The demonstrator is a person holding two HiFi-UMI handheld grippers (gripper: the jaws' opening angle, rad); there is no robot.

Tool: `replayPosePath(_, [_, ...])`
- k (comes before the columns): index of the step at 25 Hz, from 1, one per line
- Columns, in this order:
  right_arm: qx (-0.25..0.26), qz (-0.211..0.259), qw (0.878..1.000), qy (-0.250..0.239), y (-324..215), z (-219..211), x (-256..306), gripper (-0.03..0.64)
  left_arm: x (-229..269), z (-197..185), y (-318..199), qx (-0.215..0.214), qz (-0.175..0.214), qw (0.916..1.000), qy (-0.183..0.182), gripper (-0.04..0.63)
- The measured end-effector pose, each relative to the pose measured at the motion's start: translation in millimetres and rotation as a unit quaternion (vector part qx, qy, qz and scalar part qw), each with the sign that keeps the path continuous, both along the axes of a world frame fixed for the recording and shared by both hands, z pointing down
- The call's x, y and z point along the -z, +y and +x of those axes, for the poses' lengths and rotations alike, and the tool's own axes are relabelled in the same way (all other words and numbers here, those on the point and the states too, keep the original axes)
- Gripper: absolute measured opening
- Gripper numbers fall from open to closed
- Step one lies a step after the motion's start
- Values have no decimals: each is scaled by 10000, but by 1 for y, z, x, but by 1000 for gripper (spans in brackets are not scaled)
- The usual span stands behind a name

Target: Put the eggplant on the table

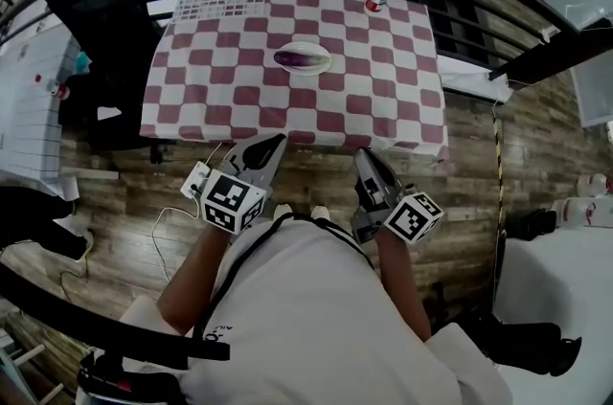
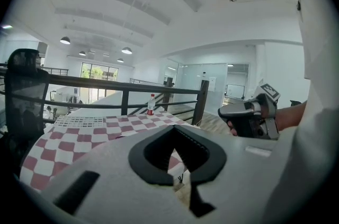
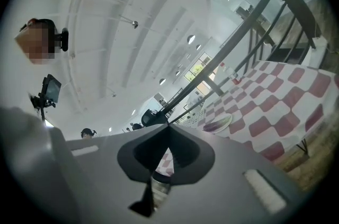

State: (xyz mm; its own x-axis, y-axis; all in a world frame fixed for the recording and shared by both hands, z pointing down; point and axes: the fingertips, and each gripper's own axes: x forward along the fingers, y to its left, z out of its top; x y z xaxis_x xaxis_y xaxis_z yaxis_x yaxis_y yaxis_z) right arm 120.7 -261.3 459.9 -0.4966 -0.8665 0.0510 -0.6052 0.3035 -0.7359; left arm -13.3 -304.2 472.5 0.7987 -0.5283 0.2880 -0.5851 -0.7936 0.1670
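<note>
Eggplant (image 1: 299, 58) in white plate (image 1: 306, 71) on table (image 1: 220, 97) | left gripper (image 1: 279, 139) clenched, empty | right gripper (image 1: 363, 153) clenched, empty

Open-plan office/lab mezzanine w/ black railing (image 2: 127, 91), office chair (image 1: 96, 1), glass partition walls (image 2: 204, 80), pendant lamps (image 2: 126, 51), wood floor (image 1: 479, 164).

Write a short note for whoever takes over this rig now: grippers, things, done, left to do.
Left gripper: shut, empty, held near the body, short of the table.
Right gripper: shut, empty, beside it.
Eggplant: lies on the white plate in the middle of the table.
Done: nothing yet.
To do: grip the eggplant, lift it off the plate, set it on the table.
</note>
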Motion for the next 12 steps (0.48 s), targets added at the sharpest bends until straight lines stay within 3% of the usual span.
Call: replayPosePath(12, [134, 142, 9995, 262, 21, 31, 17, 6, 10, 30, 23, 50, 11, 10000, -32, 2])
